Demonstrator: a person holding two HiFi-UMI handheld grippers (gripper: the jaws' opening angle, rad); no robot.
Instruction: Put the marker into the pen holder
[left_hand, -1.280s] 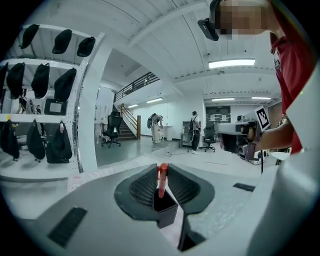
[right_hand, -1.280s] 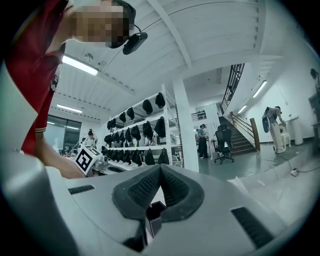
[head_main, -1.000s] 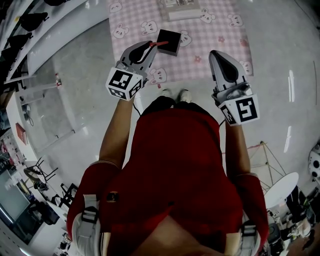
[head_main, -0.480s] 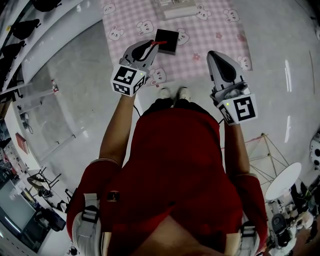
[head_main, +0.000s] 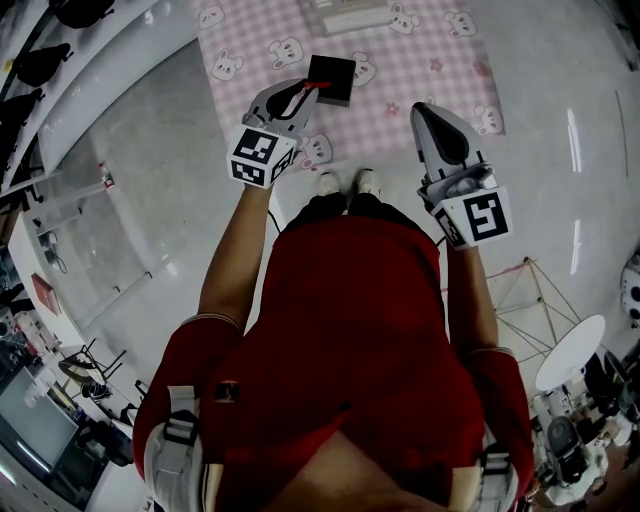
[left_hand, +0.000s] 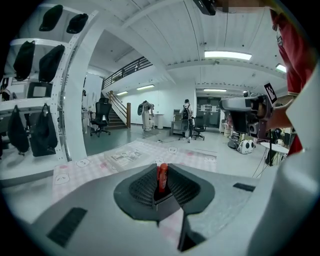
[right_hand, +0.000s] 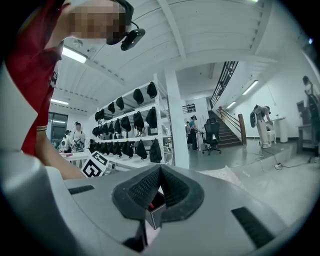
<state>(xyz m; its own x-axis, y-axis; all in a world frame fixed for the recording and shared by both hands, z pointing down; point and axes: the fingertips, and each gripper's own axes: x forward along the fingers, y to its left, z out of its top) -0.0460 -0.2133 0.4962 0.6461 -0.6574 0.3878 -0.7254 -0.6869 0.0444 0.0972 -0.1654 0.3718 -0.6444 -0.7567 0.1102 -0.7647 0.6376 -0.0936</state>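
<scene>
My left gripper is shut on a red marker. The marker's tip reaches the near left edge of the black square pen holder. The holder stands on a pink checked mat on the floor. In the left gripper view the marker stands upright between the ribbed pads. My right gripper hangs to the right of the holder, above the mat's near edge. Its jaws are shut with nothing held. Through the gap under the right gripper a dark box shows.
A flat white thing lies at the mat's far edge. White shelves with dark bags run along the left. The person's shoes stand at the mat's near edge. Lower right stands a round white table.
My left gripper has carried the marker a little forward and right, nearer the pen holder. The right gripper has barely moved.
</scene>
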